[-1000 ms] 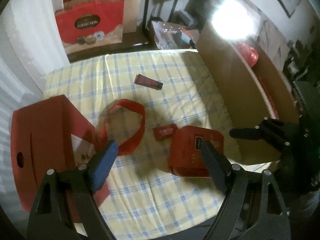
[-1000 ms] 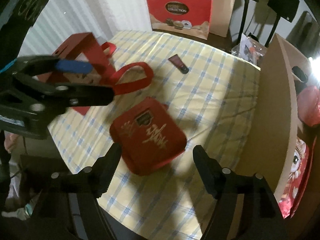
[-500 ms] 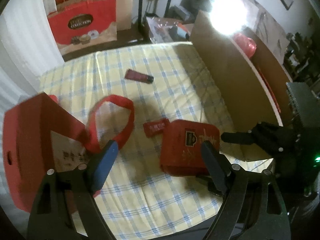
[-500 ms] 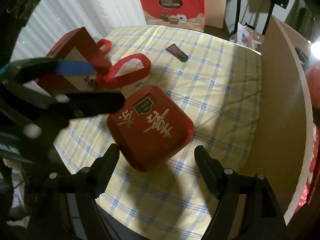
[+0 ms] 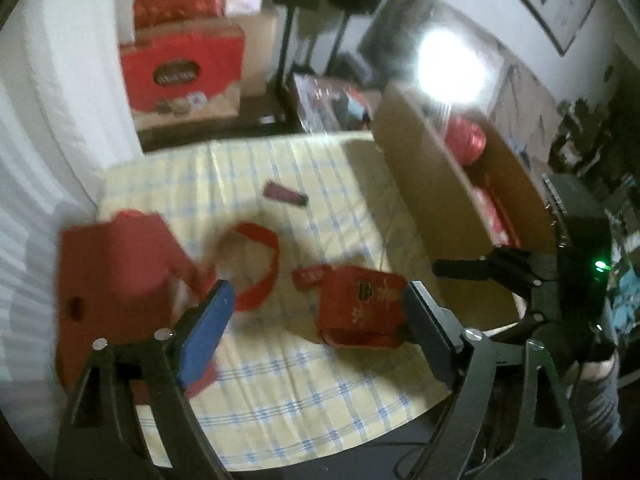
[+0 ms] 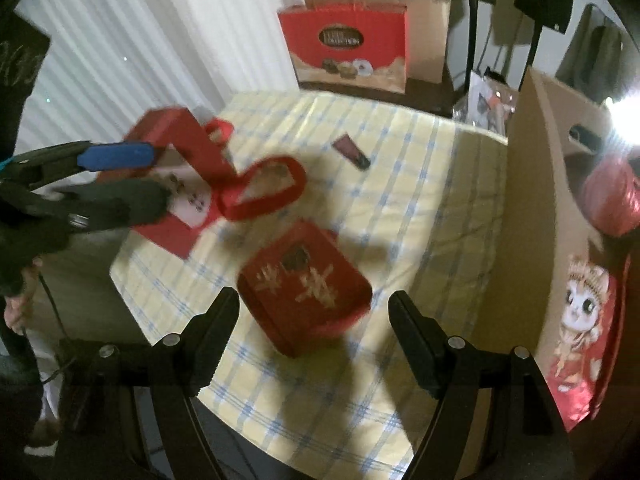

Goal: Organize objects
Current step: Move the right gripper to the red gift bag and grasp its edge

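Observation:
A square red box with gold characters (image 6: 306, 286) lies on the yellow checked tablecloth (image 6: 420, 208); it also shows in the left wrist view (image 5: 362, 302). My right gripper (image 6: 314, 330) is open and hovers just before it. My left gripper (image 5: 316, 320) is open above the table, near a red gift bag (image 5: 120, 280) lying on its side with ribbon handles (image 5: 264, 264). A small red packet (image 5: 308, 276) lies beside the box. A dark red tube (image 5: 284, 194) lies farther back.
A large cardboard box (image 6: 532, 208) with red items inside stands along the table's right side. A red chocolate gift bag (image 6: 348, 48) and black stands are behind the table. White curtains hang at the left.
Both grippers have pulled back and tilted up, so the table objects look smaller and farther. Both stay open. Objects on the table have not moved.

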### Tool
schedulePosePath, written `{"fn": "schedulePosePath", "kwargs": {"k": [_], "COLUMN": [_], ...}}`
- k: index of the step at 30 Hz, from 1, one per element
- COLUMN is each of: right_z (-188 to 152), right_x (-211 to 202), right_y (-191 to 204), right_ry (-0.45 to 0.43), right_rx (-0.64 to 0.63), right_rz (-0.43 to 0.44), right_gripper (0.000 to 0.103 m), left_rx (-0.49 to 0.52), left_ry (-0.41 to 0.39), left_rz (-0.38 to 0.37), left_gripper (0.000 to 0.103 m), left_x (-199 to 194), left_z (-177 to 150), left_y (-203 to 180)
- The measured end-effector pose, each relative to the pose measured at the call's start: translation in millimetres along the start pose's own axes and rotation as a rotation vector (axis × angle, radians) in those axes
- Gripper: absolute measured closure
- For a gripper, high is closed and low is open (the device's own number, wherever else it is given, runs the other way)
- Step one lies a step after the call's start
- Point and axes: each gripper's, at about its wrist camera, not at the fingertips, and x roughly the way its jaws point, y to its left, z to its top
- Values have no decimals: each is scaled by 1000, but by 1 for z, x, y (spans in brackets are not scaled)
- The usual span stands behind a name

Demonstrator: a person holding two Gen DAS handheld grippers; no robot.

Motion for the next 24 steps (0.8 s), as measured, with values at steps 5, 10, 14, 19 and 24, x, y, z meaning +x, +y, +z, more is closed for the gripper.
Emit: {"fn": "schedulePosePath", "kwargs": {"k": [5,10,14,19,24], "right_z": [23,44,57,71,81], "right_x": [-12,-12,-1,17,36], "right_y": [14,36,56,78,89], "right_ry": [-23,-34,-29,-11,-1], "right_rx": [-6,-19,-11,2,28], "right_rz": [47,109,186,259,286], "right_gripper": [25,25,29,37,41], "left_rx": [-53,-152,-216,-274,-309], "left_ry": [-51,-51,-43,-33,-28], "left_rz": [70,127,143,124,83], "left_gripper": [16,16,16,16,16], "left_x": [-36,-46,-48,-44,-37], "left_z": [4,-8,-24,-38,-47], "left_y": [36,87,120,144,155]}}
